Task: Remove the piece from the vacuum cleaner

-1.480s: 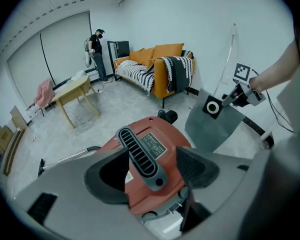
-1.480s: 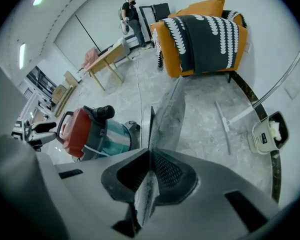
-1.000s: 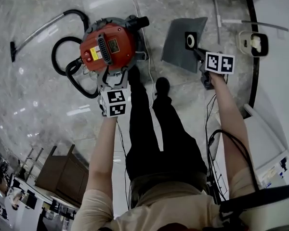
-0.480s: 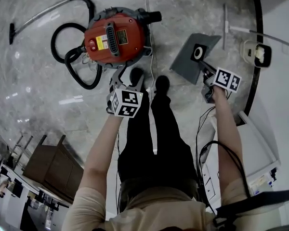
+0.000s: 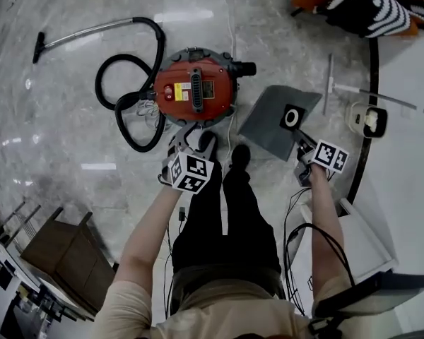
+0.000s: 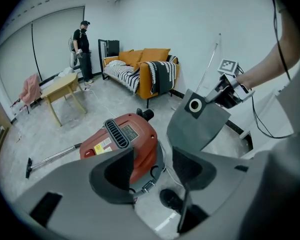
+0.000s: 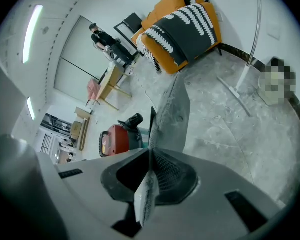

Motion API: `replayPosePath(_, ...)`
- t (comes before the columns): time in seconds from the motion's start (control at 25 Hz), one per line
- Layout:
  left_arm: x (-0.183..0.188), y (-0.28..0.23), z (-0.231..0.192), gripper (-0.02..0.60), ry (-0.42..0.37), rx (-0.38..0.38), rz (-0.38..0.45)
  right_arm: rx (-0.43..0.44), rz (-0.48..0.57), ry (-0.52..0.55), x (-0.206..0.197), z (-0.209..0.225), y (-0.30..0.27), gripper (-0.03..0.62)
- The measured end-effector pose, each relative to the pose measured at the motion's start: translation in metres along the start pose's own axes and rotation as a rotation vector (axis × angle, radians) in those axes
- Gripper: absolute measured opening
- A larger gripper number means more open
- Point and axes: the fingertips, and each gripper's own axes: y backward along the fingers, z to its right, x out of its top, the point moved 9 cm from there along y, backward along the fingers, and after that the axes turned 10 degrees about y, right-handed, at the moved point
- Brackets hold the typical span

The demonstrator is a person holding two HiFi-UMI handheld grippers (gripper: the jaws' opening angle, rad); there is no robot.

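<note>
Right gripper (image 5: 299, 141): jaws closed on the dust bag (image 5: 272, 122), pinching the edge by its cardboard collar (image 5: 292, 116), the part with the round hole. In the right gripper view the bag's thin edge (image 7: 172, 116) runs straight up out of the clamped jaws of that gripper (image 7: 151, 176).

The bag is out of the vacuum cleaner (image 5: 196, 92) and not touching it. It is held up off the floor (image 5: 71, 154), to the right of the red canister. The left gripper view shows the same: bag (image 6: 195, 126) hanging in the air from the right gripper (image 6: 225, 91), canister (image 6: 122, 139) on the floor beside it.

Left gripper (image 5: 191, 138): jaws apart and closing, nothing between them. It is near the canister's front edge without touching it. Seen through the gap of that gripper (image 6: 152, 171) are only the canister and the floor.

The vacuum sits upright on the marble floor. Its black hose (image 5: 127, 111) loops round the left side and the metal wand (image 5: 85, 30) lies stretched out further left. The person's shoes (image 5: 239, 154) are just in front of the canister, between the two grippers.

Background: orange sofa (image 6: 145, 64) with a striped blanket (image 6: 160, 74) against the far wall and a small wooden table (image 6: 62, 89) to its left. Another person (image 6: 82, 49) stands behind that, well away from the work.
</note>
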Motion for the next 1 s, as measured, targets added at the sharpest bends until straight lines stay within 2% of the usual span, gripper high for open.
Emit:
replayPosePath(0.4,0.026,0.06,-0.001,0.236,0.004,-0.008,0.034,0.01,0.101,-0.067,0.012,-0.055,0.058,0.028)
replayPosePath(0.64,0.044,0.099,0.004,0.233,0.0,-0.004,0.073,-0.024,0.062,-0.054,0.01,-0.092,0.09,0.028)
replayPosePath(0.8,0.057,0.117,0.008,0.209,-0.011,0.002,0.093,-0.015,0.073,-0.051,0.014,-0.108,0.109,0.028)
replayPosePath(0.84,0.061,0.122,0.01,0.179,-0.024,0.002,0.098,-0.012,0.081,-0.06,0.015,-0.111,0.114,0.028)
replayPosePath(0.92,0.065,0.133,0.015,0.005,-0.061,0.001,0.106,0.011,0.115,-0.105,0.015,-0.116,0.121,0.028)
replayPosePath(1.0,0.067,0.143,0.02,0.005,-0.083,-0.002,0.113,0.054,0.161,-0.158,0.016,-0.124,0.127,0.028)
